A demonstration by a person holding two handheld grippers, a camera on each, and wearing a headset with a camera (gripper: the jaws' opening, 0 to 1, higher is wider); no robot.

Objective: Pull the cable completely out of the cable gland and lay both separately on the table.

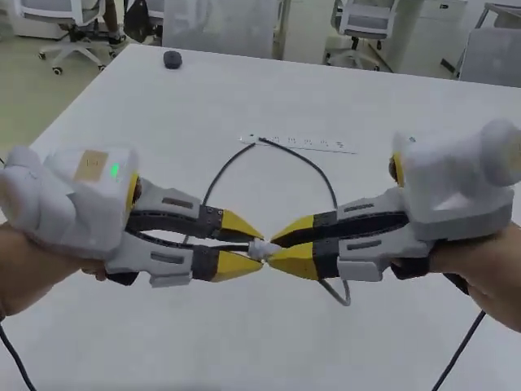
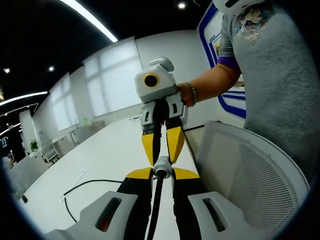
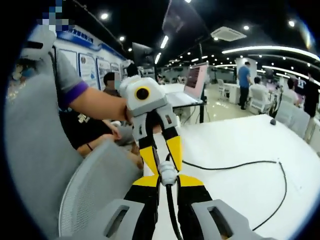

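The wide white worktop runs away toward office chairs at the far side. In the left gripper view a white mesh-backed chair stands just right of the worktop's edge.

Over the near middle, the left grey-and-black tool with yellow tips and the matching right tool meet tip to tip, both held off the surface. Each has its jaws drawn in around the same small piece, one from the left and one from the right.

The thin black cable runs between the jaws of each tool. The rest lies on the worktop in a loop that arcs to the far side and comes back near, under the right tool.

The small white plastic cable gland sits pinched between the two sets of tips, with the cable threaded through it.
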